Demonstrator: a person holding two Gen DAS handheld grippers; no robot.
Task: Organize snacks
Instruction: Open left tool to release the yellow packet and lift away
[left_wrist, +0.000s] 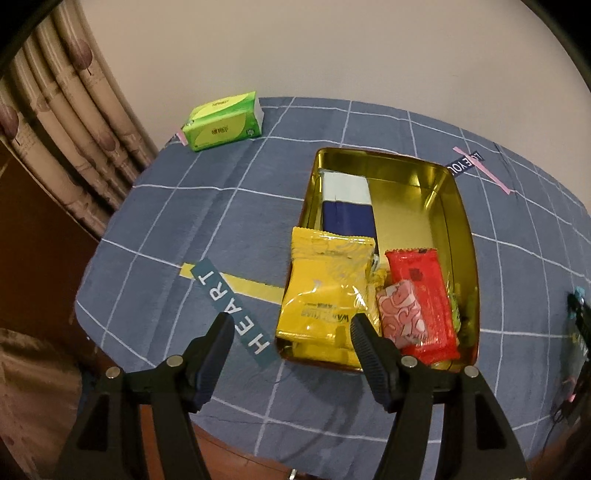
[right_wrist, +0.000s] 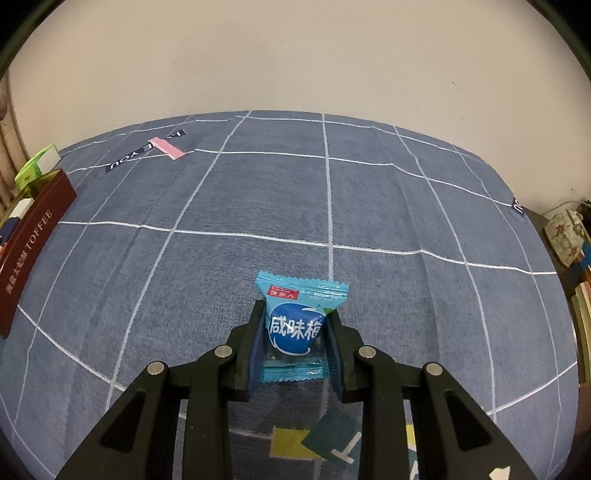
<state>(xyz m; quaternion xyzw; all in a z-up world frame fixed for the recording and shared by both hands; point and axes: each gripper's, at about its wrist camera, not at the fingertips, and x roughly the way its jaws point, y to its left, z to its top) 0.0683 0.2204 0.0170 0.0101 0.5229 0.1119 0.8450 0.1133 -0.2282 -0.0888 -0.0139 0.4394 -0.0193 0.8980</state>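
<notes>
The left gripper (left_wrist: 291, 325) is hovering with its jaws apart and nothing between them, above the near end of a gold tin (left_wrist: 461, 206) that is holding a yellow packet (left_wrist: 325, 288), a red packet (left_wrist: 424, 295), a pink sweet (left_wrist: 400, 314) and a blue-and-white box (left_wrist: 347, 206). A green tissue pack (left_wrist: 223, 120) is lying well apart on the checked cloth (left_wrist: 184, 221).

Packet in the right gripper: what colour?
Light blue packet with a darker blue circle; right wrist view.
</notes>
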